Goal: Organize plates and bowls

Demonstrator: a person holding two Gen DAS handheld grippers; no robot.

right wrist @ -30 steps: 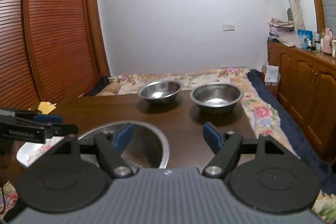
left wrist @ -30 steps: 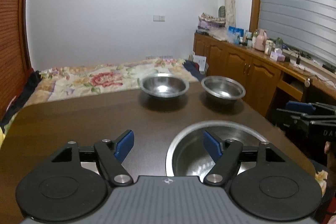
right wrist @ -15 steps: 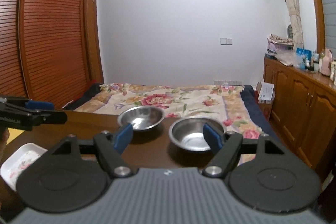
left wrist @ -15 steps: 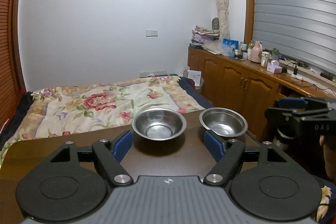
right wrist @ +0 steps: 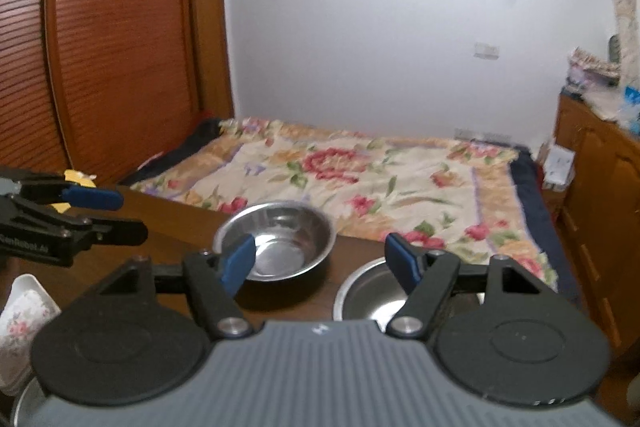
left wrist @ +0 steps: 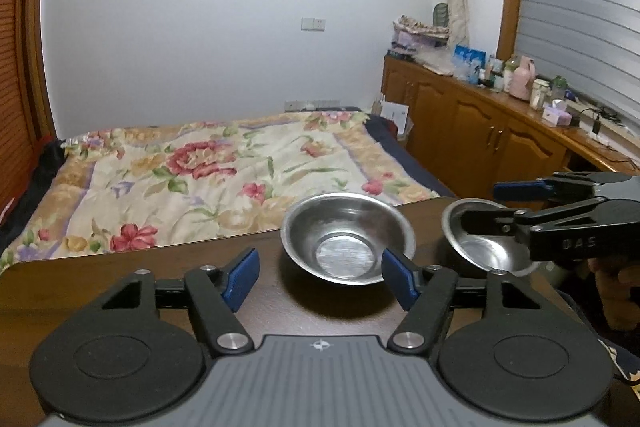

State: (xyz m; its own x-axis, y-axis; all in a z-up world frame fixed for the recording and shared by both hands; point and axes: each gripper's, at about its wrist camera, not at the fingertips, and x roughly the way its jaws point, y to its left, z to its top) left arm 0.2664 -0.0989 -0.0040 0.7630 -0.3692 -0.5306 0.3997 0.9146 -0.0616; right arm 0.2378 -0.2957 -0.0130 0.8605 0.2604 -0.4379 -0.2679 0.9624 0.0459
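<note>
Left gripper (left wrist: 320, 273) and right gripper (right wrist: 320, 261), jaws just narrowed but spread and empty, hover near two round steel bowls (left wrist: 347, 238) on dark wooden table (left wrist: 120, 279).

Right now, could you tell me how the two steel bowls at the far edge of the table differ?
The left bowl sits in full view in the left wrist camera, just ahead of the left gripper; the right bowl is partly hidden there behind the right gripper. In the right wrist view the left bowl lies farther off and the right bowl sits under the gripper. Both are round, shiny, empty and upright.
</note>
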